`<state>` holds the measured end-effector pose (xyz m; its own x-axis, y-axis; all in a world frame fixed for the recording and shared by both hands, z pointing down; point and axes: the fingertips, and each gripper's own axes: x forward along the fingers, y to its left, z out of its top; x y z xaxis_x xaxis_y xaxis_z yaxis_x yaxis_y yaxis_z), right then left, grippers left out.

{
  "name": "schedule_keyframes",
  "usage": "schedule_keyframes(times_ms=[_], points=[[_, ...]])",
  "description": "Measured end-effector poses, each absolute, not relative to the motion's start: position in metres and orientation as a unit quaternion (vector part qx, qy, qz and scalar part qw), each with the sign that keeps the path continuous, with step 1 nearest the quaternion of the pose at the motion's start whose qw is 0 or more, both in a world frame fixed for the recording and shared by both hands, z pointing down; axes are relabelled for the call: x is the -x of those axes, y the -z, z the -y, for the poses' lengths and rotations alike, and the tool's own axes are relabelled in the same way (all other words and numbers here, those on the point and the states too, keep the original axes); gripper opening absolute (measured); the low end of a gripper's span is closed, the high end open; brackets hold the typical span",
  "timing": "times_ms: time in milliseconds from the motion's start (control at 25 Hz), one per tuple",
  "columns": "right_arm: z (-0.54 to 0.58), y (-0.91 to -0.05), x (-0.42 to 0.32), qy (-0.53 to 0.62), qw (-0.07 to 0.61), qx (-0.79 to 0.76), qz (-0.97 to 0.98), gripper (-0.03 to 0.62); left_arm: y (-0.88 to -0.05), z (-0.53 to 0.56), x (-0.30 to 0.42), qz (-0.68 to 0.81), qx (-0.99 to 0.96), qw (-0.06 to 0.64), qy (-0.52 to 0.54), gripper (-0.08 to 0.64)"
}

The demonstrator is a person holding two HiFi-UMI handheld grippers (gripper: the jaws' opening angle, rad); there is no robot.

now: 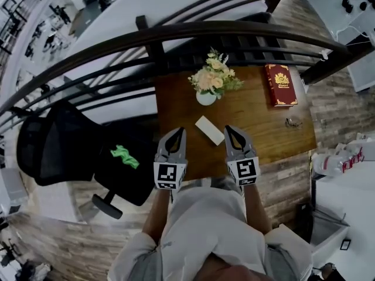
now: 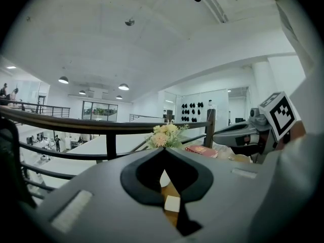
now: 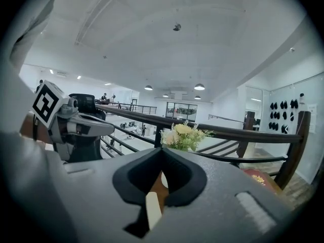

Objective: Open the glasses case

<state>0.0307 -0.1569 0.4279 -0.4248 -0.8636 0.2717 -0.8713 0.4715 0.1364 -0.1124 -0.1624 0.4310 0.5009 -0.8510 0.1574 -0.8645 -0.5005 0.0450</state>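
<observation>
A wooden bench [image 1: 258, 122] is seen from above, with a person's two handheld grippers held over its near edge. The white glasses case [image 1: 210, 130] is laid flat and slantwise a little in from the middle of the near edge, shut, with nothing touching it. The left gripper [image 1: 176, 131] is held just to the case's left and the right gripper [image 1: 229, 129] just to its right, so the case is bracketed between the two tips. This placing is judged to be a ready stance, with one gripper for steadying the base and the other for lifting the lid. In the left gripper view the jaws of the left gripper [image 2: 164, 150] are seen closed tip to tip with nothing held, and the case [image 2: 172, 203] is glimpsed below through the gap behind the tips. In the right gripper view the right gripper [image 3: 163, 150] is likewise closed and empty, with the case [image 3: 153, 209] seen beneath. Opening is judged not yet begun. A vase of flowers [image 1: 212, 79] is set near the middle of the far edge, a red book [image 1: 280, 85] at the far right corner, and a pair of glasses [image 1: 293, 122] near the right edge. All are well apart from the case, so room is left for working. A black chair [image 1: 64, 142] is stood beyond the left edge.
</observation>
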Motion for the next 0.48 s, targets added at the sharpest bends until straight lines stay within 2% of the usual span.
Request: schedule_keyframes(times_ms=[480], points=[[0.175,-0.5,-0.028,-0.052,0.218,-0.467,0.855,0.003,-0.498,0.181,0.103,0.496,-0.857,0.094,-0.103,0.02]])
